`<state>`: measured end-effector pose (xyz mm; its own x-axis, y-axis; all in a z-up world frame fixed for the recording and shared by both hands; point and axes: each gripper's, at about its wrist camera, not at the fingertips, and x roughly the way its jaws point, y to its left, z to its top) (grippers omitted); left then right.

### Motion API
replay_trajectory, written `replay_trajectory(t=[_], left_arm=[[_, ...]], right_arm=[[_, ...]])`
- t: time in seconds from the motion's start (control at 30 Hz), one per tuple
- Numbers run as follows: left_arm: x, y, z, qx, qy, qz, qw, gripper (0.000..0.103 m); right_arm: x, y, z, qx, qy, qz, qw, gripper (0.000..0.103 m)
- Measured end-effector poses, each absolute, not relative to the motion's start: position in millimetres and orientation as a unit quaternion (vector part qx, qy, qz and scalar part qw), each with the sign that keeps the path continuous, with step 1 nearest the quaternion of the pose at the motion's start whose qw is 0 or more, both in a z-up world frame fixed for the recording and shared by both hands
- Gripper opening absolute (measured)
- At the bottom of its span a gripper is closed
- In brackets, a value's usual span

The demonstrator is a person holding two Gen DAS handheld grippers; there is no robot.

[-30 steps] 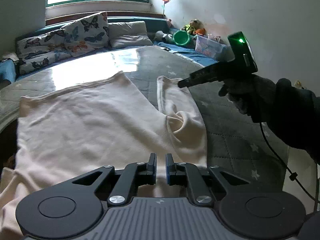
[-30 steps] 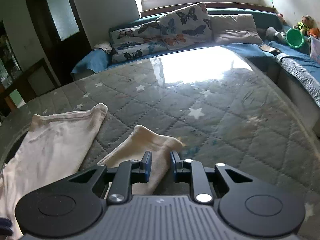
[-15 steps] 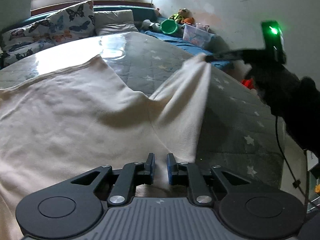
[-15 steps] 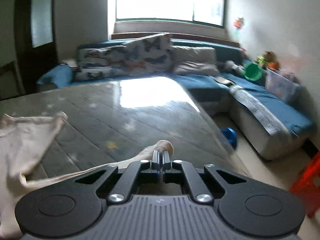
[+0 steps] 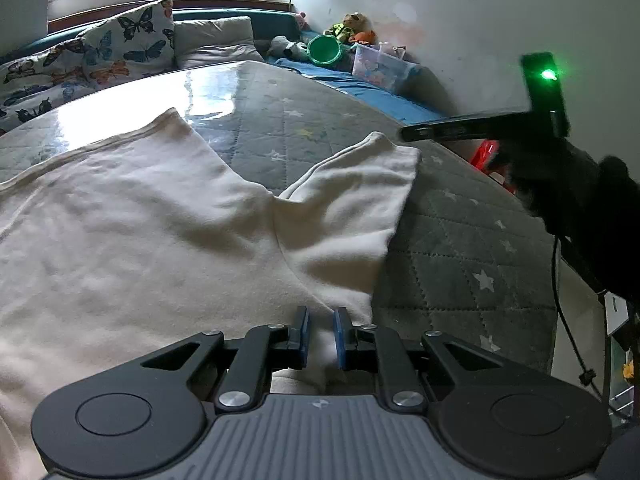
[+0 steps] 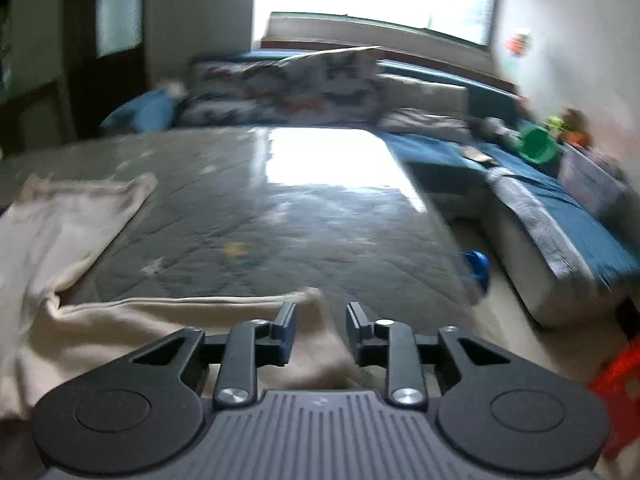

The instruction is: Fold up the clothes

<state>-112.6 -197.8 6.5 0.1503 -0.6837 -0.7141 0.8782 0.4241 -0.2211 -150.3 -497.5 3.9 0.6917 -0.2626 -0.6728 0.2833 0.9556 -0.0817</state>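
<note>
right tongs (image 6: 321, 330) opened, sleeve (image 6: 224, 316) released flat

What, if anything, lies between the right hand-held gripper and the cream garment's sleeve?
Nothing visible. The sleeve lies flat on the mattress, its end directly under the right hand-held gripper, whose jaws have just opened and stand apart over it. Only bare mattress surrounds that end.

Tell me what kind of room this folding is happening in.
Most likely a home bedroom or living room: a cream garment lies on a quilted star-patterned mattress, with butterfly cushions on a blue sofa and soft toys under a window.
</note>
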Motion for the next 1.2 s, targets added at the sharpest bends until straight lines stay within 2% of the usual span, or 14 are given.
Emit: replay_trajectory(t=[0.13,0.43,0.6,0.93,1.03,1.2], left_arm=[[-111.0,-196.2,7.2,0.119,0.393,-0.518,0.75,0.016],[-111.4,-178.1,12.2,0.103,0.385,-0.508,0.764,0.019],[-113.7,-143.9,26.9,0.081,0.368,-0.483,0.79,0.02],[-78.3,-38.8,76.0,0.037,0.308,-0.323,0.894,0.019],[-47.2,-13.9,75.3,0.045,0.323,-0.247,0.912,0.019],[-6.7,0.9,52.6,0.05,0.378,-0.243,0.892,0.019]], right_arm=[[-125.7,-487.1,-9.9,-0.015,0.384,-0.129,0.914,0.027],[-118.1,-483.0,-0.7,-0.009,0.357,-0.162,0.92,0.027],[-125.8,-438.7,4.5,-0.016,0.362,-0.072,0.929,0.028],[-123.0,-423.2,-7.1,-0.016,0.38,-0.065,0.923,0.033],[-118.6,-425.9,-10.4,-0.015,0.379,-0.063,0.923,0.033],[-120.6,-429.7,-10.6,-0.008,0.378,-0.065,0.924,0.034]])
